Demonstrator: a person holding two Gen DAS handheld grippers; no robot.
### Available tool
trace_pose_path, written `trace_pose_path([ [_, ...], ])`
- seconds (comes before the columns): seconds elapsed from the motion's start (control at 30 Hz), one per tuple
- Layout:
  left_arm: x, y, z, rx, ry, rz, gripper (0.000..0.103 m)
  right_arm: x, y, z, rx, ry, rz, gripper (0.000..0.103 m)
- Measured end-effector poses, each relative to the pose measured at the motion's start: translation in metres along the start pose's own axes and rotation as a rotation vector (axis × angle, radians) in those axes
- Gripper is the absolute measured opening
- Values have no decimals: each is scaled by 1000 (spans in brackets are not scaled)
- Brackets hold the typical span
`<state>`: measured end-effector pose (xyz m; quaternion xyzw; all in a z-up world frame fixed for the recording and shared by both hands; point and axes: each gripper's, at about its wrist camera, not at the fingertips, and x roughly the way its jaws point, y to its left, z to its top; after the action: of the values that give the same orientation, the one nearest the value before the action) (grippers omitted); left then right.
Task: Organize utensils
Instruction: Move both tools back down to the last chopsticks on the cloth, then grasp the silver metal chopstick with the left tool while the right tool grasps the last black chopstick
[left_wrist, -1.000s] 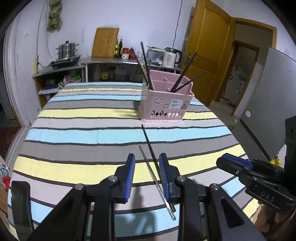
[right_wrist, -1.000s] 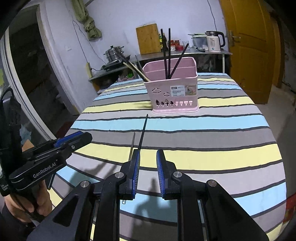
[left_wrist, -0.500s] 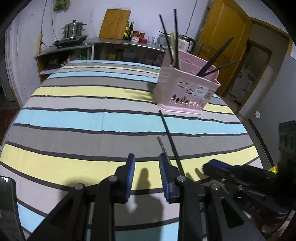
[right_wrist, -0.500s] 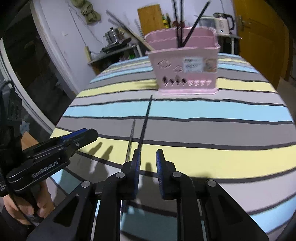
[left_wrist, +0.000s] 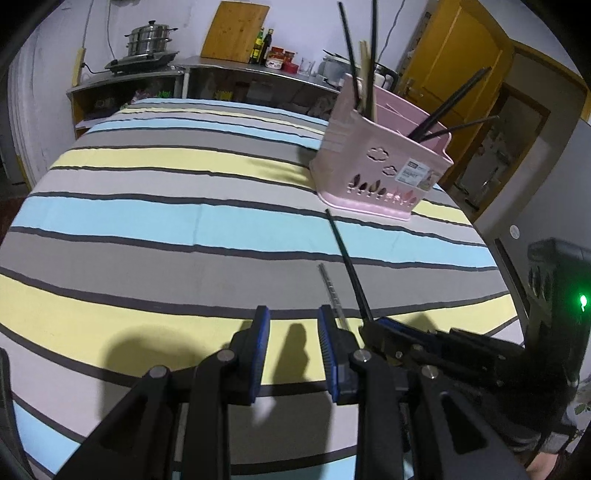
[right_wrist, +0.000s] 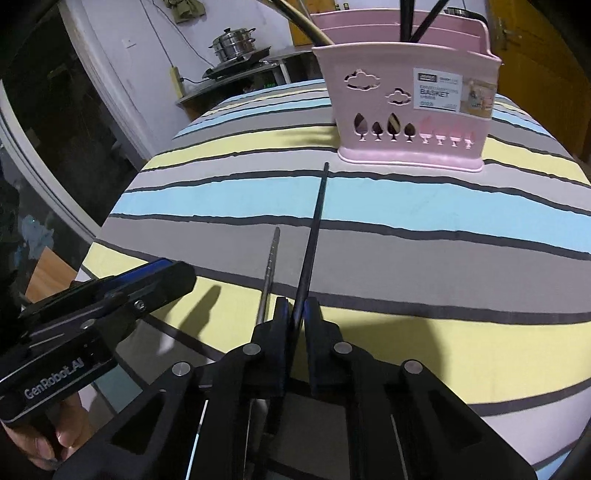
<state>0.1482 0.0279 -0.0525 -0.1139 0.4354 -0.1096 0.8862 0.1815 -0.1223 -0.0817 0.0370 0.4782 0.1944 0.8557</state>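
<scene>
A black chopstick (right_wrist: 314, 236) lies on the striped tablecloth, pointing at the pink utensil basket (right_wrist: 406, 122). My right gripper (right_wrist: 297, 314) is shut on its near end. A silver metal chopstick (right_wrist: 269, 266) lies just left of it, free. In the left wrist view the black chopstick (left_wrist: 347, 262) and silver chopstick (left_wrist: 330, 291) lie ahead, right of my left gripper (left_wrist: 293, 332), which is open and empty low over the cloth. The basket (left_wrist: 384, 170) holds several black and wooden chopsticks.
The striped table (left_wrist: 147, 221) drops off at its right edge near a grey panel. A counter (left_wrist: 147, 70) with a steamer pot, cutting board and bottles stands behind. An orange door (left_wrist: 461, 62) is at the back right.
Both grippers dropped lower and moved forward. My right gripper closed from open onto the black chopstick's near end. My left gripper stayed open beside the silver chopstick.
</scene>
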Motion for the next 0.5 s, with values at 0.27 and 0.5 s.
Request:
trace_pose_path([
  [0.27, 26, -20, 2, -4, 54, -48, 28, -41, -37, -43, 87, -15, -30, 6],
  [0.5, 44, -44, 4, 110, 64, 16, 15, -68, -63, -70, 210, -43, -61, 6],
])
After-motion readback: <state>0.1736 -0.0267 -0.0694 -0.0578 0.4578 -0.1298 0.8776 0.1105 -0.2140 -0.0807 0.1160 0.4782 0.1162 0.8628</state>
